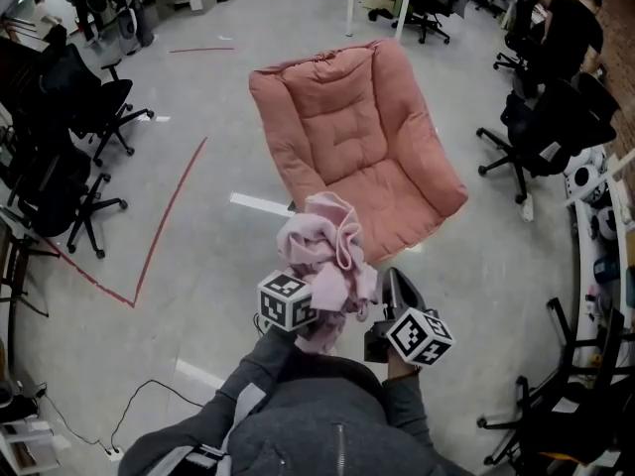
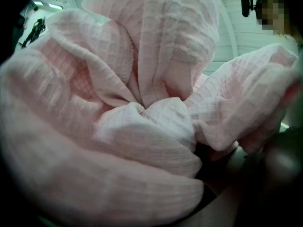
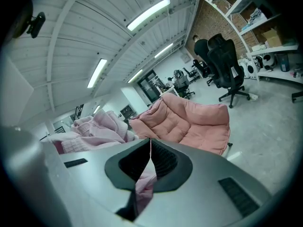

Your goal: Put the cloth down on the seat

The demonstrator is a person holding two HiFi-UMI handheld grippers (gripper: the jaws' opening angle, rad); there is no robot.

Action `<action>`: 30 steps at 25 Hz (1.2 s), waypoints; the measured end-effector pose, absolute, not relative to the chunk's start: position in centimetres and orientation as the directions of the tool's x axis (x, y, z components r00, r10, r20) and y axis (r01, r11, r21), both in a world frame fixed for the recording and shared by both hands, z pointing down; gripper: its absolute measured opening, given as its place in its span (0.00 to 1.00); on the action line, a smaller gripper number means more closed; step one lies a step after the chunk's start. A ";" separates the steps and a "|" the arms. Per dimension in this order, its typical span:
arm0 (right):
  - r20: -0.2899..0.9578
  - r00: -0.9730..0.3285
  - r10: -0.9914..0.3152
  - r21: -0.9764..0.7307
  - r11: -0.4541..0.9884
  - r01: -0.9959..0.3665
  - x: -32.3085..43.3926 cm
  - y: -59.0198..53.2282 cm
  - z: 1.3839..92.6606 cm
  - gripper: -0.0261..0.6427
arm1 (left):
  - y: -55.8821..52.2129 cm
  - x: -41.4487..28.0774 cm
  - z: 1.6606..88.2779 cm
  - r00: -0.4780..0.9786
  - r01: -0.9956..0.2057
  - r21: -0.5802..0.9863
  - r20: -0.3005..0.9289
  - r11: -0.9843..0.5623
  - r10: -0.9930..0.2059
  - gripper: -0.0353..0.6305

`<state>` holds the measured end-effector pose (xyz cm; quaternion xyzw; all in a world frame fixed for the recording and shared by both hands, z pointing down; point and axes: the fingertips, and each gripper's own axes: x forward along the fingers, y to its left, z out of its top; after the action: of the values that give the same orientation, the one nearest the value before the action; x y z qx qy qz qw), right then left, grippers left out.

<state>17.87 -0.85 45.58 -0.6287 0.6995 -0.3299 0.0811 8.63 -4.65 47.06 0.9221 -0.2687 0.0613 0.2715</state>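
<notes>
The bunched pink waffle-weave cloth is hanging short of the padded pink armchair seat. The right tool is pinching a fold. The left tool is lying buried, its state unclear. Carrying both forward over the cushion before releasing seems wise.

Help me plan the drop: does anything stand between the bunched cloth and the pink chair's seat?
Nothing visible does. The cloth is bunched up in the air just in front of the pink chair, and its seat lies bare right beyond it. The office chairs stand well off to the sides.
</notes>
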 end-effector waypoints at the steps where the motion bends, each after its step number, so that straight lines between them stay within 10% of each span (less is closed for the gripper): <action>1: 0.303 -0.196 -0.933 -0.562 -0.008 -0.827 18.0 -1.5 45.6 0.06 | -5.5 8.7 47.0 0.847 -0.529 0.472 0.255 -0.705 -0.466 0.79; 30: 0.343 -0.129 -0.930 -0.549 -0.087 -0.831 20.1 -27.8 44.5 0.06 | -33.3 10.8 44.7 0.871 -0.488 0.506 0.233 -0.711 -0.432 0.79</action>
<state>20.08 -27.78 44.49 -0.6556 0.6717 -0.3369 0.0736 10.79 -33.28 44.71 0.9237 -0.2492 0.0486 0.2870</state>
